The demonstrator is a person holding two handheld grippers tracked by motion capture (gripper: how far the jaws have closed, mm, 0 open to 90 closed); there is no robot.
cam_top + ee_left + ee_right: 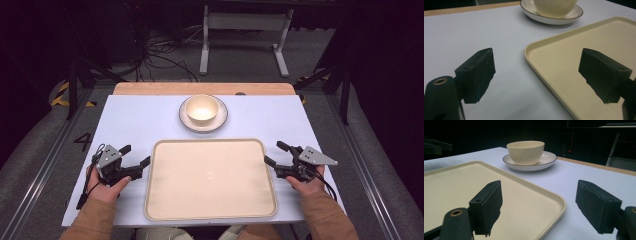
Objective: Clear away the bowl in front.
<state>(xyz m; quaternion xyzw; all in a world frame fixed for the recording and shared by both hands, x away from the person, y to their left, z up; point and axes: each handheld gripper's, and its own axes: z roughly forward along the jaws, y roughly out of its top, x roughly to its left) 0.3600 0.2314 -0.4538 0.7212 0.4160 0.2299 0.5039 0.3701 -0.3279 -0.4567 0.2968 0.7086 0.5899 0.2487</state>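
My left gripper [136, 155] and right gripper [276, 153] flank the tray [210, 214], jaws wide apart, gripping nothing.

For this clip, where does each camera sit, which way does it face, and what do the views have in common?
High view: above the person's side, looking forward and down on the table; both forearms, left hand-held gripper and right hand-held gripper show.
Left gripper view: rides the left hand-held gripper, low, facing the tray corner; its two black jaws stand apart.
Right gripper view: rides the right hand-held gripper, low, facing across the tray toward the bowl; its jaws stand apart.
Shared: both gripper views show the tray, the bowl and its saucer.
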